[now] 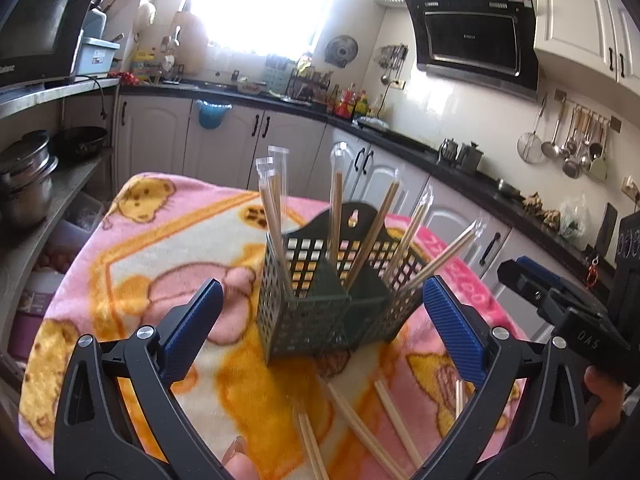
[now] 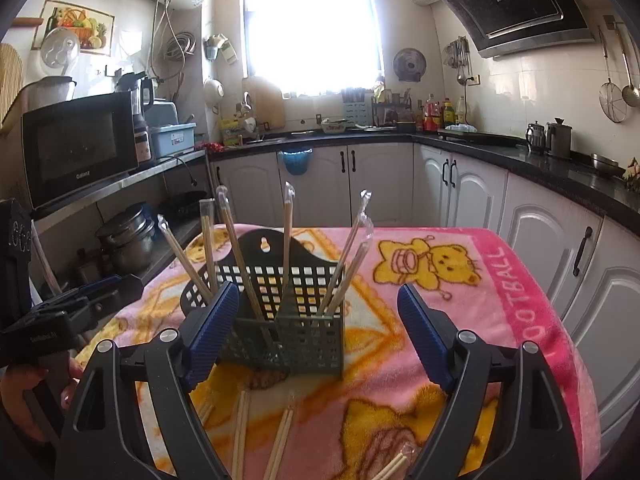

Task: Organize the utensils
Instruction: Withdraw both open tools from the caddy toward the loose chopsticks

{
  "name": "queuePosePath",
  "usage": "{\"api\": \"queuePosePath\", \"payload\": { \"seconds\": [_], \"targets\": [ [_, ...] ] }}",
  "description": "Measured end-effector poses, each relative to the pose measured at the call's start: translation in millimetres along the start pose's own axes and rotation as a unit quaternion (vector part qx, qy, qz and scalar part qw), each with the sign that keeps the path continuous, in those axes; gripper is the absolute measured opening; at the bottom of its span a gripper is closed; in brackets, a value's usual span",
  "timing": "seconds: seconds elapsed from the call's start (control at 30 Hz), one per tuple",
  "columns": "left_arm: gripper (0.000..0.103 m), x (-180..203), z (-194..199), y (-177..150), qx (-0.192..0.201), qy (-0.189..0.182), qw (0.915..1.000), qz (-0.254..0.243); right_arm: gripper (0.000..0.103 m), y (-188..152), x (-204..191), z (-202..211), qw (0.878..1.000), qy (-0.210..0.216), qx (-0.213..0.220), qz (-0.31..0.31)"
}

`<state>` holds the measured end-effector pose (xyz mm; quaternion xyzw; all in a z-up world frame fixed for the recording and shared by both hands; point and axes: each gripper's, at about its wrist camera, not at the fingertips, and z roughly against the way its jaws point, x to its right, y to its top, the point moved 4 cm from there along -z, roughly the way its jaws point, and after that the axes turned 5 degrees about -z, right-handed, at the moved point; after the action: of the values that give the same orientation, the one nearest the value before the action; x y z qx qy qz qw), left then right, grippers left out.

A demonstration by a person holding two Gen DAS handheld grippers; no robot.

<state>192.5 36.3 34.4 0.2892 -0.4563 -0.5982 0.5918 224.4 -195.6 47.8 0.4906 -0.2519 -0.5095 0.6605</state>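
A dark green mesh utensil basket (image 1: pixel 308 320) (image 2: pixel 304 344) stands on a pink and yellow cartoon blanket (image 1: pixel 160 240) (image 2: pixel 460 320). Several wrapped chopsticks (image 1: pixel 336 216) (image 2: pixel 286 236) lean upright in it. More loose chopsticks (image 1: pixel 396 420) (image 2: pixel 280 440) lie flat on the blanket in front of the basket. My left gripper (image 1: pixel 324 282) is open with nothing between its blue pads, and the basket is just beyond its tips. My right gripper (image 2: pixel 316 288) is open and empty too, facing the basket from the other side. Each gripper shows at the edge of the other's view.
White kitchen cabinets (image 2: pixel 460 184) under a black counter (image 2: pixel 560 168) run behind and to the right of the table. A shelf on the left carries a microwave (image 2: pixel 80 148), with pots (image 2: pixel 128 236) below it. A person's hand (image 1: pixel 604 400) grips the right handle.
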Motion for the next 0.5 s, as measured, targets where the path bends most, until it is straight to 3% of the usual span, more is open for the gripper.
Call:
{"api": "queuePosePath", "payload": {
  "seconds": [0.5],
  "targets": [
    [0.092, -3.3, -12.9, -40.1, -0.058, 0.019, 0.9980, -0.016, 0.079, -38.8, -1.3, -10.5, 0.998, 0.004, -0.061, 0.018]
  ]
}}
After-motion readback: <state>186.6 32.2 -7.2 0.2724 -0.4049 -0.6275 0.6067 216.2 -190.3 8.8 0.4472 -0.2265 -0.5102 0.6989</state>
